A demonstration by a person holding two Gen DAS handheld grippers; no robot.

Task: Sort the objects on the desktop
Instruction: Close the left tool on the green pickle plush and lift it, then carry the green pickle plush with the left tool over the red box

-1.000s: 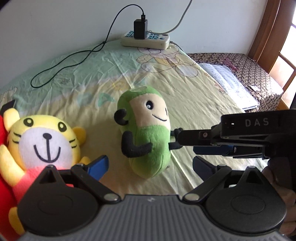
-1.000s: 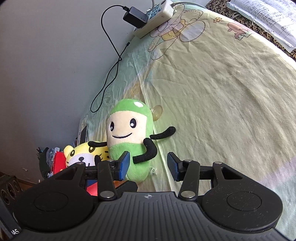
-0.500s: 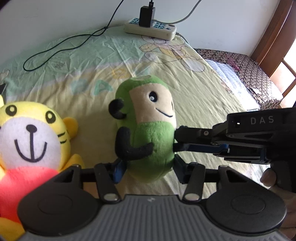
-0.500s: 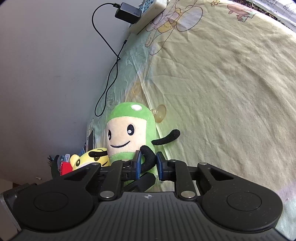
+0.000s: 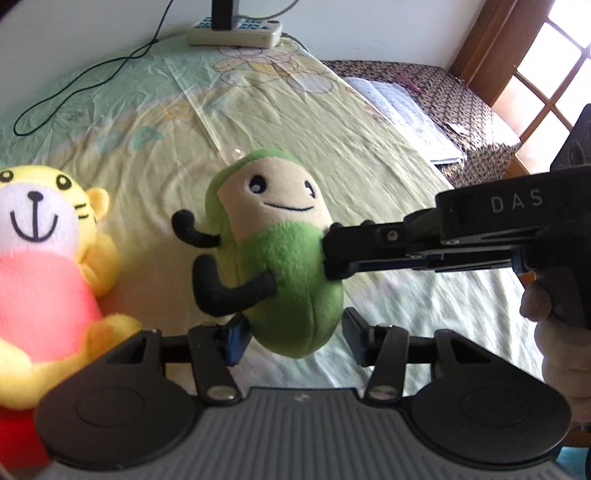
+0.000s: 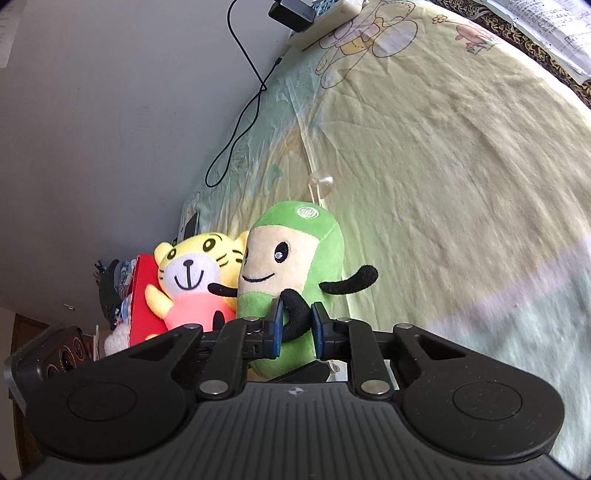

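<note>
A green plush doll with a cream face and black limbs is tilted over the yellow-green bedsheet. My left gripper is shut on its lower body, one pad on each side. My right gripper is shut on one of its thin black limbs; in the left wrist view the right gripper reaches in from the right against the doll's side. A yellow tiger plush in a pink shirt sits just left of the green plush doll, and the two almost touch where the tiger plush shows in the right wrist view.
A white power strip with a black charger and cable lies by the far wall. Papers lie on a patterned surface to the right. A red object sits behind the tiger. A clear suction cup lies on the sheet.
Both grippers went from open to shut: the left on the green doll's lower body, the right on its black limb. The doll has tilted and shifted closer to the tiger plush.
</note>
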